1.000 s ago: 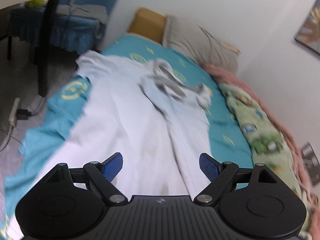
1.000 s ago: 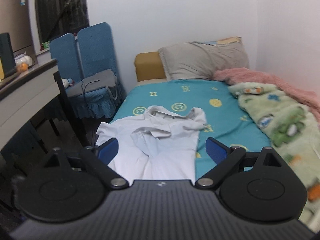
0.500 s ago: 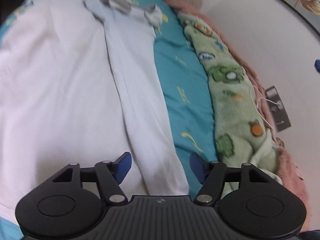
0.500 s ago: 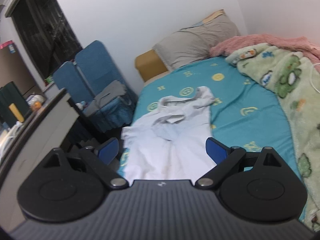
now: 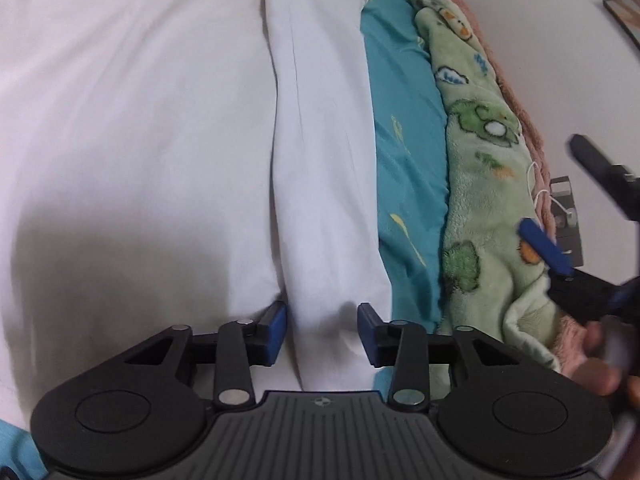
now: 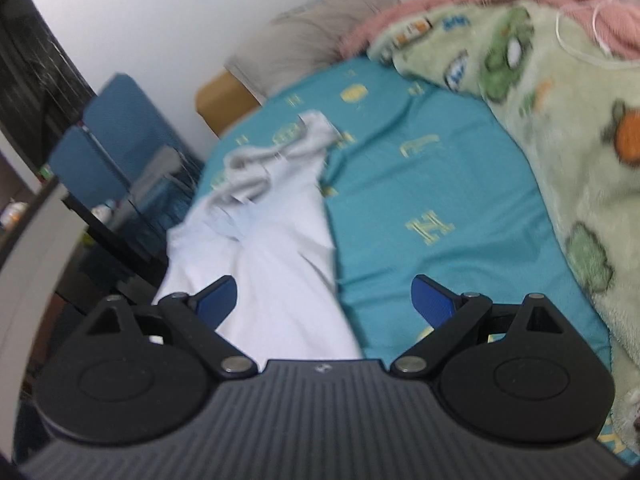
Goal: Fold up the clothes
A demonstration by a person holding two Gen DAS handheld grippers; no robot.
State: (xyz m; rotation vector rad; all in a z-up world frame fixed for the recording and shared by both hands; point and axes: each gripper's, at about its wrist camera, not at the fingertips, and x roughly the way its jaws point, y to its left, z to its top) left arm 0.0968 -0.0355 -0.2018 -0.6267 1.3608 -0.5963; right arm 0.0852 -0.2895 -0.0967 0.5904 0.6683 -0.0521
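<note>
A white shirt with a grey collar lies spread along the left side of the teal bed sheet. In the left wrist view it fills most of the frame, with a long crease running lengthwise. My left gripper is low over the shirt's near right edge. Its jaws are narrowed but still apart, with a strip of white fabric bulging between them. My right gripper is open wide above the shirt's right edge and the sheet, holding nothing. One of its blue pads shows blurred at the right.
A green cartoon blanket and a pink one lie along the wall side of the bed, with a white cable on them. A grey pillow is at the head. A blue chair and a desk stand to the left.
My left gripper dropped close to the shirt's near right edge and its jaws narrowed around the fabric. The right gripper swung right and tilted, staying open.
</note>
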